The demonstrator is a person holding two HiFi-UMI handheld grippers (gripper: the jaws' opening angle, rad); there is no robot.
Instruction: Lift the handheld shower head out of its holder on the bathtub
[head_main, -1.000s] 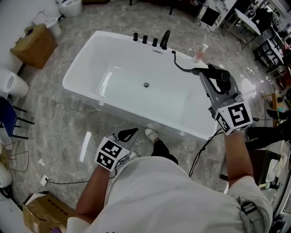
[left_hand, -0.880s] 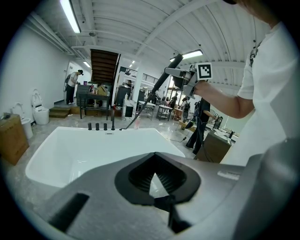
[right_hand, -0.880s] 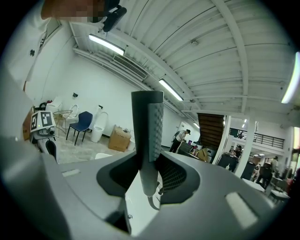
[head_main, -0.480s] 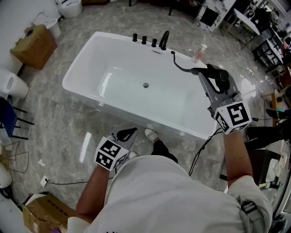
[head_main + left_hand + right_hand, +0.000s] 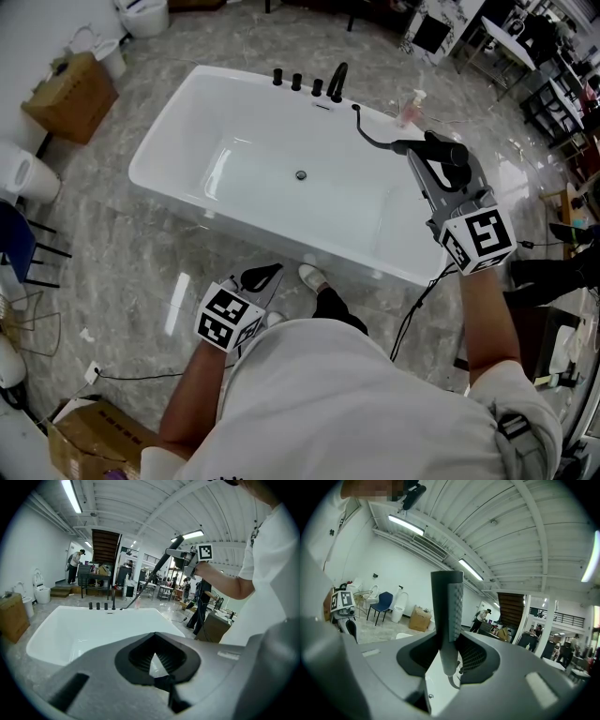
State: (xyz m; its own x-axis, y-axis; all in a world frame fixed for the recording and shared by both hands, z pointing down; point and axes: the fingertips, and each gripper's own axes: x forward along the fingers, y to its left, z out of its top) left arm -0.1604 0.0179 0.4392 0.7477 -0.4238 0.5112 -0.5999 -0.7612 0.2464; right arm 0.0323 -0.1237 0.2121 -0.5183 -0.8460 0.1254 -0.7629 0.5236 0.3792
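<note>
Nothing moved: right hand-held gripper (image 5: 424,165) clamps the shower head (image 5: 448,152) above the tub's (image 5: 184,120) right rim; left hand-held gripper (image 5: 262,277) seems shut, empty.

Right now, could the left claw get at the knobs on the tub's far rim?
Probably not without stepping round. The left claw hangs low on the near side, outside the tub, and the whole basin lies between it and the knobs. Nothing else blocks the way.

White short-sleeved shirt (image 5: 323,403); grey grippers (image 5: 264,275) (image 5: 439,157) bearing black-and-white marker cubes (image 5: 480,240).
</note>
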